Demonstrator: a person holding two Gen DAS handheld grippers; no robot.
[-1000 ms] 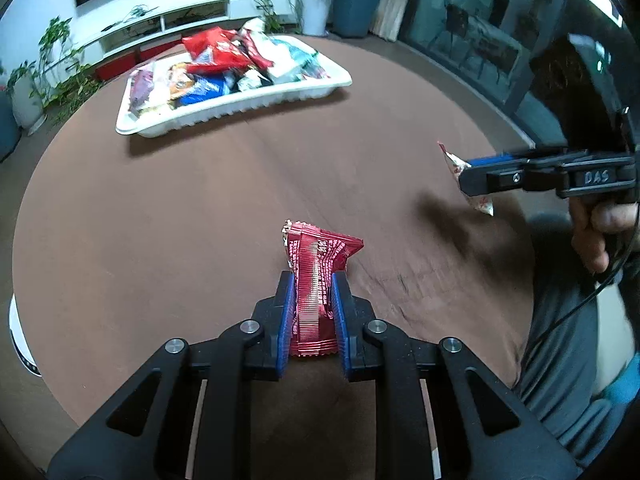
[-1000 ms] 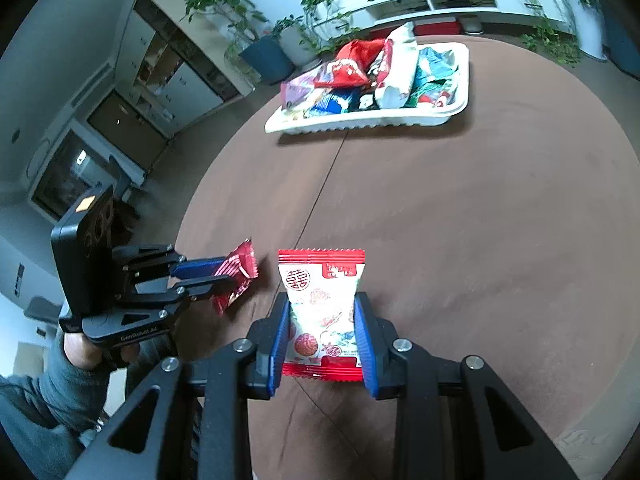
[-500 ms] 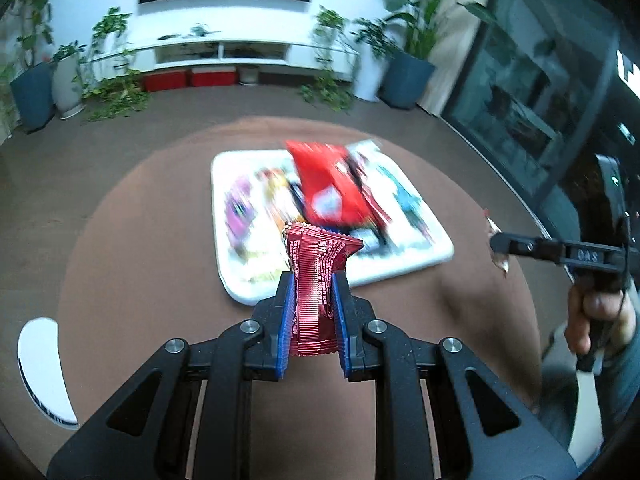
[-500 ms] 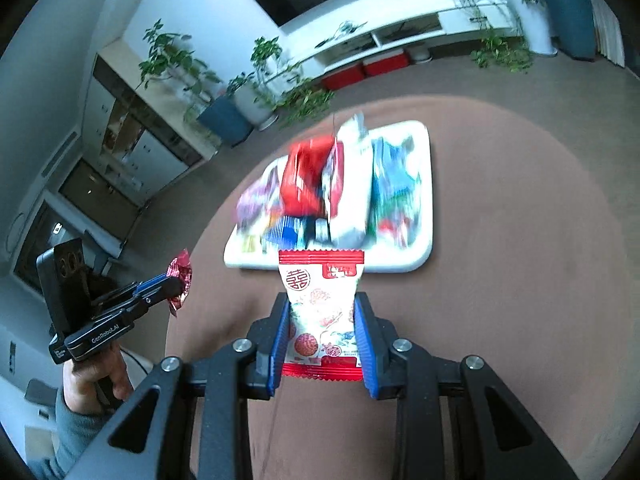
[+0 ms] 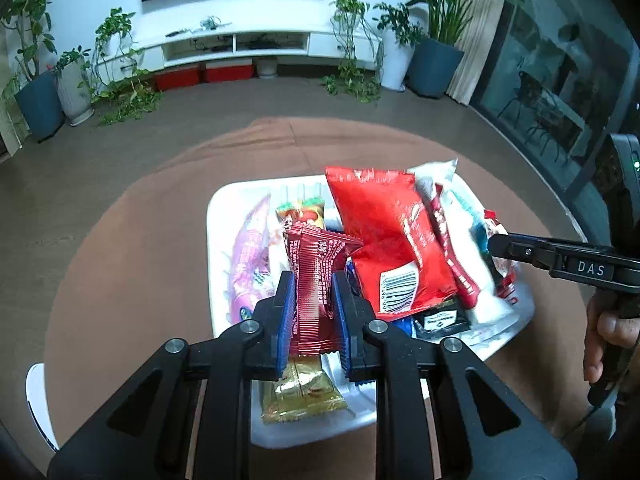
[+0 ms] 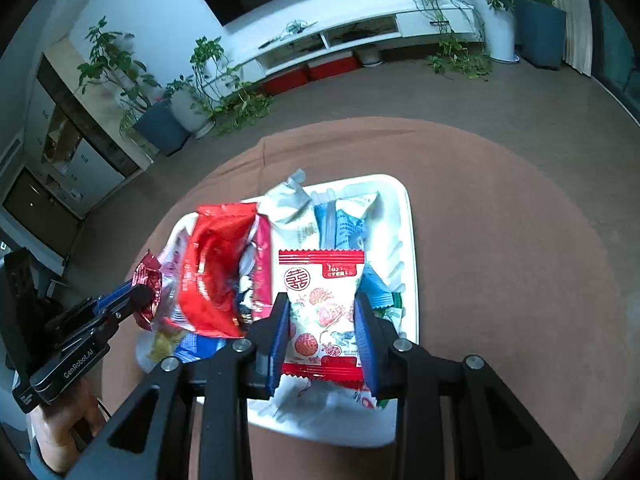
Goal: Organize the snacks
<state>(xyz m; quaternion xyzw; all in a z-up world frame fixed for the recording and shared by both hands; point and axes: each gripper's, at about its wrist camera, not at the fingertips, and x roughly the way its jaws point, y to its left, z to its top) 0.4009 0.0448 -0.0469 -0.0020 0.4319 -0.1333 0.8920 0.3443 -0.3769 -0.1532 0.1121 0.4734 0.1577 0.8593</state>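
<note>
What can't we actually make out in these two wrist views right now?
- Left wrist view: the gold packet is partly hidden behind the left gripper and its dark red packet.
- Left wrist view: snacks under the big red bag are covered; their labels are unreadable.
- Right wrist view: the near part of the white tray is hidden by the right gripper and its white-and-red packet.
- Both views: motion blur smears the print on most packets.

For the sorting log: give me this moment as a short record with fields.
left gripper: shut on dark red packet
right gripper: shut on white packet with red ends
position: both packets held above the tray
tray: white, on a brown round table, piled with snacks
largest snack: red bag
also in tray: pink packet, gold bar
</note>
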